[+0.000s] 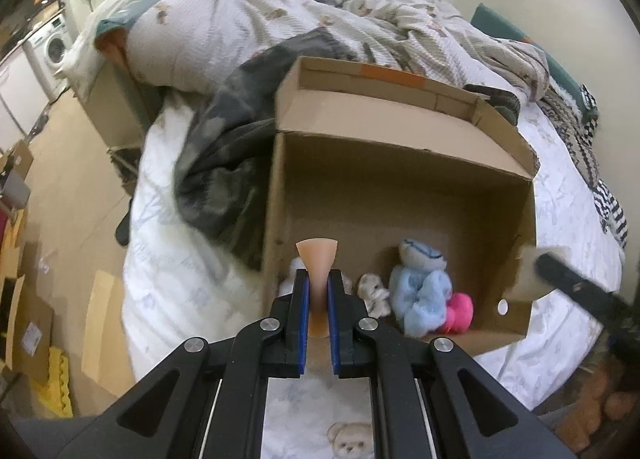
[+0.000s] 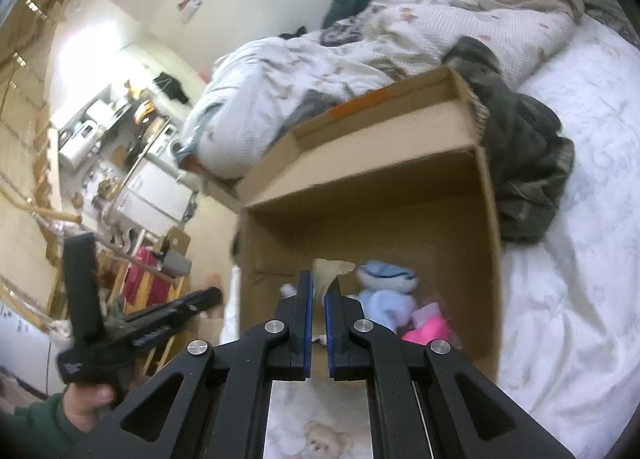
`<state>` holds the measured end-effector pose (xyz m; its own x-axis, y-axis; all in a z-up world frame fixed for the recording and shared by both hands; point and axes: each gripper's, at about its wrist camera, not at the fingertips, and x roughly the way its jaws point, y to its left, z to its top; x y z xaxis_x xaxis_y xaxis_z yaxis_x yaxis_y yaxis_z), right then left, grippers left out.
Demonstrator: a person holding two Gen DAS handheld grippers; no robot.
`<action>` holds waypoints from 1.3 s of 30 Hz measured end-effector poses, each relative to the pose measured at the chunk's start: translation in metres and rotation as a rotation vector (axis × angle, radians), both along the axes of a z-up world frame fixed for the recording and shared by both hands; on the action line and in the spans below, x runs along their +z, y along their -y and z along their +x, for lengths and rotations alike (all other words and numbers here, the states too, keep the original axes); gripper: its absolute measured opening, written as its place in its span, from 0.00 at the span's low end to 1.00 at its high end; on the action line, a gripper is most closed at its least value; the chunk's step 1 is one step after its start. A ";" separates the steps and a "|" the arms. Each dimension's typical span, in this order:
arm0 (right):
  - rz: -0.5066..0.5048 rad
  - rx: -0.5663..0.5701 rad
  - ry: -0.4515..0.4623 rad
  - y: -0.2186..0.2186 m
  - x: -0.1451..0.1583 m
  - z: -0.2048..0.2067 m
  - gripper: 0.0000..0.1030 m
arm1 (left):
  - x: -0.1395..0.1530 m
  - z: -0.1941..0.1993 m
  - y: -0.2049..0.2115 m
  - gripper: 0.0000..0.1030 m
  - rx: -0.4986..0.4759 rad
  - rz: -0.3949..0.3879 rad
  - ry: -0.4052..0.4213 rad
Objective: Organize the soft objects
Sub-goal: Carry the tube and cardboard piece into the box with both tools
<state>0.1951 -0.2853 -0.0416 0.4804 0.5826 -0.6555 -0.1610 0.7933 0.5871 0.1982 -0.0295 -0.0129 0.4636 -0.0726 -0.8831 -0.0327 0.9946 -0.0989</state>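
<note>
A rumpled bed with a white sheet (image 1: 180, 279) carries an open cardboard box (image 1: 400, 187); inside, against its near wall, lie a light-blue plush toy (image 1: 420, 287), a pink plush (image 1: 460, 311) and a small grey-white plush (image 1: 374, 293); the left gripper (image 1: 317, 299) pinches a peach-coloured piece (image 1: 317, 255) above the box; the right gripper (image 2: 318, 299) clamps a pale cream piece (image 2: 328, 271); a hand (image 2: 86, 403) in a green sleeve holds the left gripper's handle.
</note>
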 end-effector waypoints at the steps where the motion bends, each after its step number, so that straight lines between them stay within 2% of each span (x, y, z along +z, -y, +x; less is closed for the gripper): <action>1: 0.012 -0.022 -0.037 0.004 -0.010 0.002 0.07 | -0.003 0.004 0.003 0.08 -0.007 -0.002 0.007; 6: -0.062 -0.063 -0.109 0.005 -0.034 0.009 0.07 | -0.028 0.016 0.015 0.08 -0.042 0.022 0.032; 10: -0.116 -0.056 -0.129 0.001 -0.044 0.012 0.07 | -0.053 0.021 0.020 0.08 -0.058 0.010 0.001; 15: -0.175 -0.053 -0.151 -0.003 -0.054 0.019 0.07 | -0.069 0.022 0.027 0.08 -0.097 0.052 -0.036; 21: -0.236 -0.054 -0.207 -0.009 -0.070 0.025 0.07 | -0.078 0.027 0.021 0.08 -0.054 0.005 -0.071; 24: -0.266 -0.040 -0.209 -0.012 -0.073 0.025 0.07 | -0.078 0.027 0.023 0.08 -0.059 0.013 -0.070; 30: -0.265 -0.043 -0.211 -0.011 -0.072 0.023 0.07 | -0.078 0.023 0.022 0.08 -0.060 0.023 -0.057; 33: -0.270 -0.034 -0.205 -0.013 -0.071 0.022 0.07 | -0.078 0.022 0.022 0.11 -0.060 0.023 -0.063; 39: -0.261 -0.040 -0.199 -0.014 -0.069 0.023 0.12 | -0.077 0.021 0.022 0.27 -0.060 -0.010 -0.097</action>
<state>0.2185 -0.2718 -0.1103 0.3468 0.3663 -0.8635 -0.0291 0.9244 0.3804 0.2197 -0.0518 -0.0904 0.3708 -0.1062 -0.9226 0.0169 0.9940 -0.1076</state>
